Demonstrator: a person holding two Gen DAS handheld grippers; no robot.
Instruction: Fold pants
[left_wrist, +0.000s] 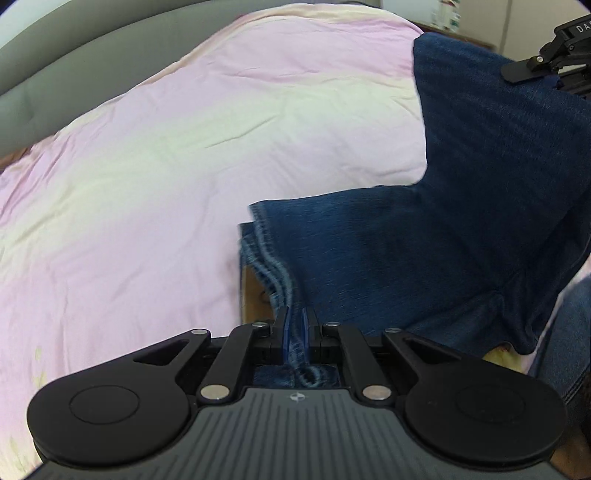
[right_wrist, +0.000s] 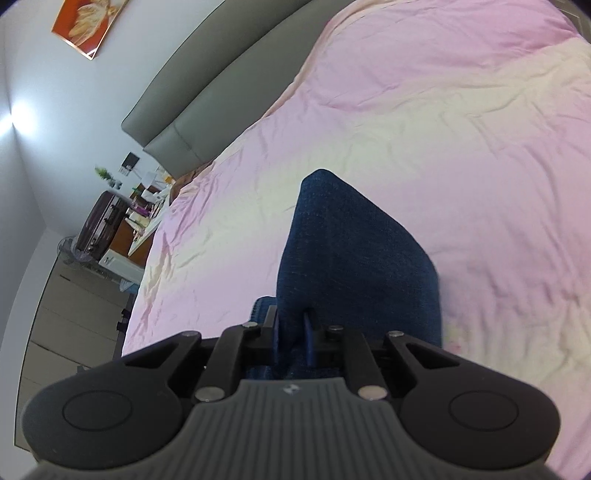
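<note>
Dark blue denim pants (left_wrist: 461, 229) hang in the air over a bed with a pink sheet (left_wrist: 184, 166). My left gripper (left_wrist: 295, 325) is shut on a stitched hem edge of the pants at the bottom of the left wrist view. My right gripper (right_wrist: 291, 328) is shut on another part of the pants (right_wrist: 351, 251), which drape forward over the sheet (right_wrist: 443, 147). The right gripper also shows in the left wrist view (left_wrist: 543, 62) at the top right, at the upper edge of the denim.
A grey padded headboard (right_wrist: 207, 96) runs along the far side of the bed. Beyond the bed stand a cluttered desk (right_wrist: 147, 206), a suitcase (right_wrist: 99, 225) and a framed picture (right_wrist: 88, 26) on the wall. A brown bed-frame edge (left_wrist: 255, 295) shows under the sheet.
</note>
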